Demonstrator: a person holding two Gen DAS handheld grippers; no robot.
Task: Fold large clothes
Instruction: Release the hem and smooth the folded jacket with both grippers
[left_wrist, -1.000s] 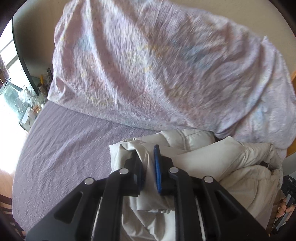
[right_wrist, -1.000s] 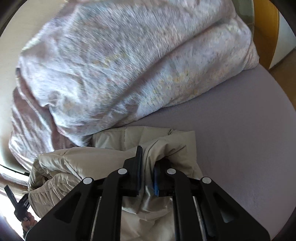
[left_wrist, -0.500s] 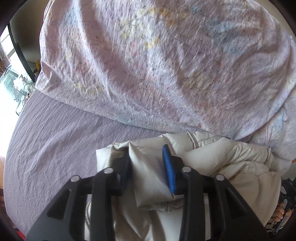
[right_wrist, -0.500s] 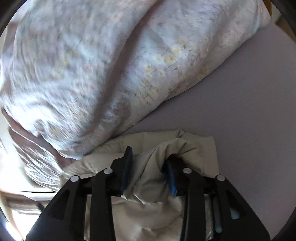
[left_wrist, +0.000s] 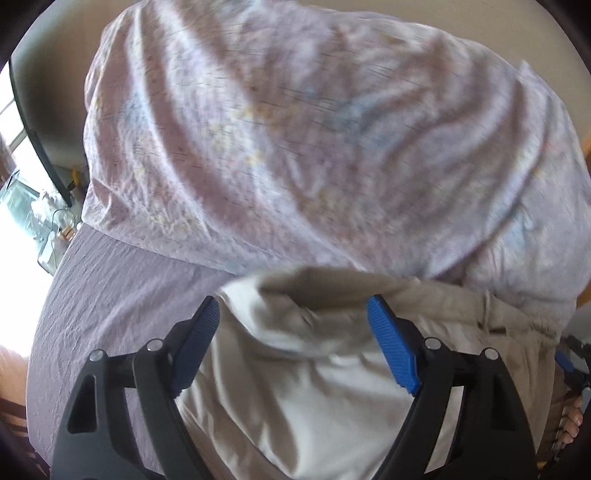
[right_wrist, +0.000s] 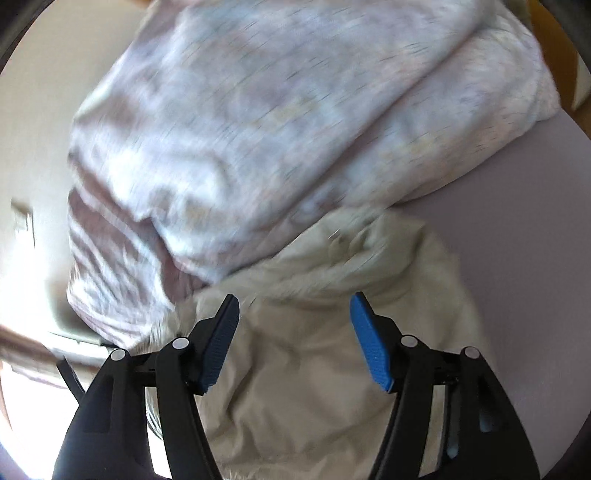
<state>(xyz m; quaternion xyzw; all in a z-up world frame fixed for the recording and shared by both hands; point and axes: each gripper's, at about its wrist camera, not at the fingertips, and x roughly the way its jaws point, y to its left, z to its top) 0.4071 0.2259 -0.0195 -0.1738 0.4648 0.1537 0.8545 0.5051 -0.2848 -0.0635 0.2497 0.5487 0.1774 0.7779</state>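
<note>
A beige padded jacket lies bunched on the purple bed sheet, its far edge against a big floral duvet. My left gripper is open, jaws wide apart, just above the jacket's left part. In the right wrist view the same jacket lies under my right gripper, which is also open and holds nothing. Both views are blurred.
A rumpled pale floral duvet fills the space behind the jacket. Bare purple sheet lies right of the jacket. A wooden bed frame is at the far right. A window and clutter are at the left.
Both grippers have opened wide and let go of the jacket folds they were shut on. The jacket has dropped flat under them.
</note>
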